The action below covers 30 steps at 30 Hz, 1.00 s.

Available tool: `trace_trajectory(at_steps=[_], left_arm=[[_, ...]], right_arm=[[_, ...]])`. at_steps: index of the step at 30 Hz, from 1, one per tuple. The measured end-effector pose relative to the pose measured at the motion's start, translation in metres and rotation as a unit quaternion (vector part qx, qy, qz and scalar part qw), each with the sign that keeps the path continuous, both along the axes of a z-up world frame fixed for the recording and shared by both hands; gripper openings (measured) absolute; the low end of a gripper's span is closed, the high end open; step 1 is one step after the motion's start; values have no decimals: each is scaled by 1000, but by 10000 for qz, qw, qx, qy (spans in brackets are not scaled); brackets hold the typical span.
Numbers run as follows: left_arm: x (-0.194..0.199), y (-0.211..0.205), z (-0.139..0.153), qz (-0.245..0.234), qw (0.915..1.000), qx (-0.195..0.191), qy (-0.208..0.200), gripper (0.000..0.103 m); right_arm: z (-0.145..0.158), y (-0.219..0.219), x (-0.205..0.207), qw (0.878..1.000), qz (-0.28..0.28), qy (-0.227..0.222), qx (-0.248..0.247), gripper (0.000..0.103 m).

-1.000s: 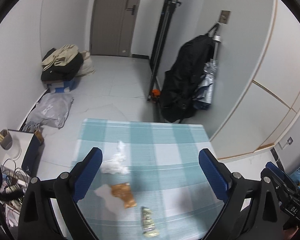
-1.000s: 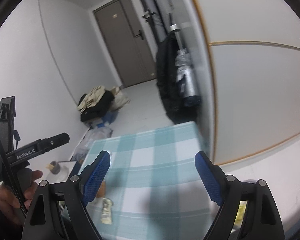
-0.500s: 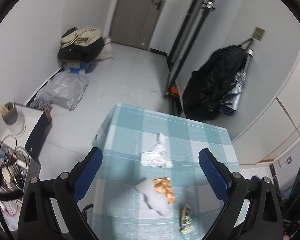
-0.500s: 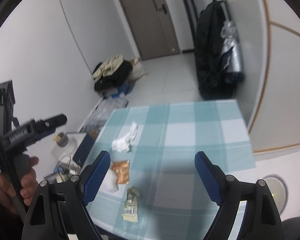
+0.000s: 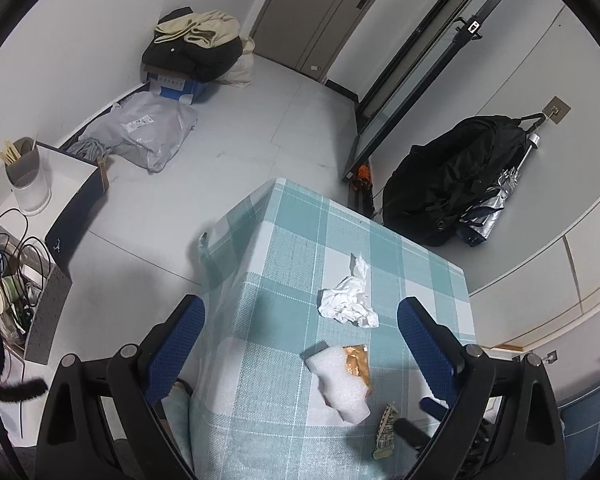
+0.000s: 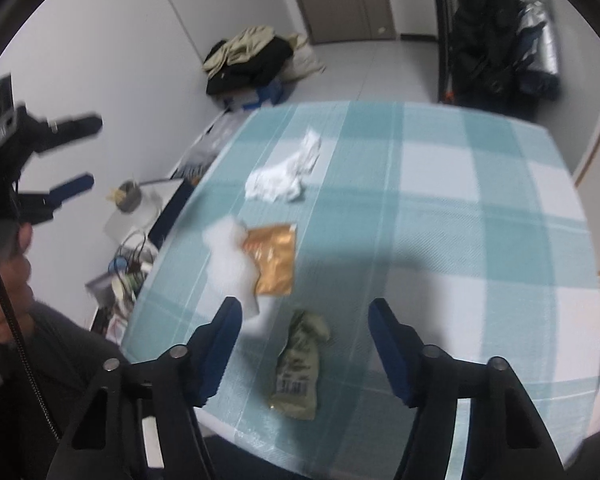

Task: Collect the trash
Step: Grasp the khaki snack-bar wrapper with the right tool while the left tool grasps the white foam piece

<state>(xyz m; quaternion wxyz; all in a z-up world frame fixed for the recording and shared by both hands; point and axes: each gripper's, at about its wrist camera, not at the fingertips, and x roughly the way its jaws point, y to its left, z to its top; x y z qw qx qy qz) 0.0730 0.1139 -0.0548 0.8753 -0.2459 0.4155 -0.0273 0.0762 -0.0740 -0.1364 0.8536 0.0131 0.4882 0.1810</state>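
Observation:
Trash lies on a table with a teal checked cloth. A crumpled white tissue, a white foam piece, an orange wrapper and a green snack packet lie in a row. My right gripper is open and empty, just above the green packet. My left gripper is open and empty, high over the table's left edge; it also shows at the left of the right wrist view.
A side table with a cup of chopsticks and cables stands left of the table. Clothes on a blue box and a grey bag lie on the floor. A black bag and umbrella hang on the right wall.
Both grippers have tilted downward and moved in over the table. The right gripper has come close above the green packet. The left has swung left, so the trash now sits right of its centre.

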Motion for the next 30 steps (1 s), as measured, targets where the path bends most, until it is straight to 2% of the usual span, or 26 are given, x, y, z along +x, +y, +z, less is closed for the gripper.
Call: trace_trajectory(at_steps=[10,19,23,30], left_arm=[[1,2,-3,-64,9999,74,67,95],[7,-3,-10,-106,9992,282,255,95],[10,1,-15,22,9989,292,368,95],[16,-4,-26,-54,9981,184,585,95]], right_arm=[[-25,13,0,9995,54,175,-252,61],[-32,16,0,9989,66,191,-425,43],[-31,15,2,9984,50,204,-519,27],[-31,10,2,9987,42,248,-434,21]])
